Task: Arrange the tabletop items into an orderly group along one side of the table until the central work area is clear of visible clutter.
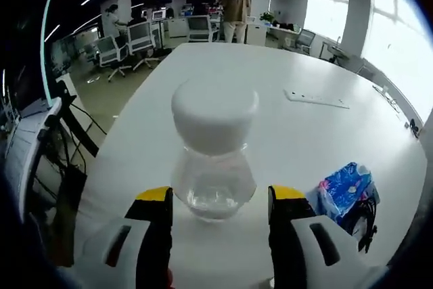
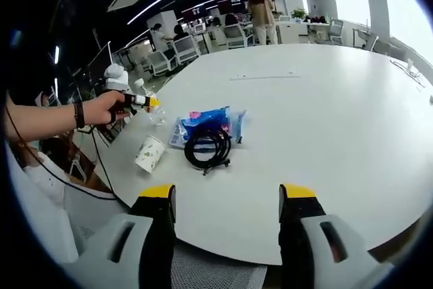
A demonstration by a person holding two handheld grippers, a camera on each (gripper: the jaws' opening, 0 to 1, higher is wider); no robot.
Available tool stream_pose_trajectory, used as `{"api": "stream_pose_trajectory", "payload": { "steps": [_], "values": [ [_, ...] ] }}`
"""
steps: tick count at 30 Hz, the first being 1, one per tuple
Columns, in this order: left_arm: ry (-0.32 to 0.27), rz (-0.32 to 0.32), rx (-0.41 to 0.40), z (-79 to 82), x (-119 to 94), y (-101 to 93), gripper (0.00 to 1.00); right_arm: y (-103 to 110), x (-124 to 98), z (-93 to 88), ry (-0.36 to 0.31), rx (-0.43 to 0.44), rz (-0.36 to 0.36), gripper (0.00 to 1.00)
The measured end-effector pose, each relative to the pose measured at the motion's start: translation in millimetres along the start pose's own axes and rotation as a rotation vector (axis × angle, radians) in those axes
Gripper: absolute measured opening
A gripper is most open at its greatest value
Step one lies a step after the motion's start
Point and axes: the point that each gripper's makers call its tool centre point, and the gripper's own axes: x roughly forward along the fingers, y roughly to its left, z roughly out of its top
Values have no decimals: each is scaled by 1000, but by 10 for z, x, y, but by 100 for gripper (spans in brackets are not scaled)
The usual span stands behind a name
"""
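— How far along are you?

— Partway, I'd judge. Going left to right in my right gripper view: the paper cup (image 2: 149, 153) lies tipped on its side near the table (image 2: 325, 120) edge, the clear bottle (image 2: 153, 112) stands just behind it, then the blue tissue pack (image 2: 203, 125) with the coiled black cable (image 2: 210, 147) resting against it. They sit close together along one side — loosely, not yet neat. A flat strip (image 2: 264, 77) lies well apart, further out on the table.

— And the bottle, relative to your grippers?

— In my left gripper view the bottle (image 1: 214, 160), white cap up, stands between the jaws of my left gripper (image 1: 220, 208). They are spread a little wider than the bottle — whether they touch it I cannot tell. My right gripper (image 2: 226, 201) is wide open, holds nothing and hangs near the table edge, well short of the group.
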Motion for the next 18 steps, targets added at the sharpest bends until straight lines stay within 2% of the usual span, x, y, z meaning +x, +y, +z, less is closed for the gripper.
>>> {"api": "stream_pose_trajectory", "payload": {
  "steps": [18],
  "values": [
    [14,-37,8,-293,-320,47,53,92,-29,-36,-14,-6,11,61]
  ]
}}
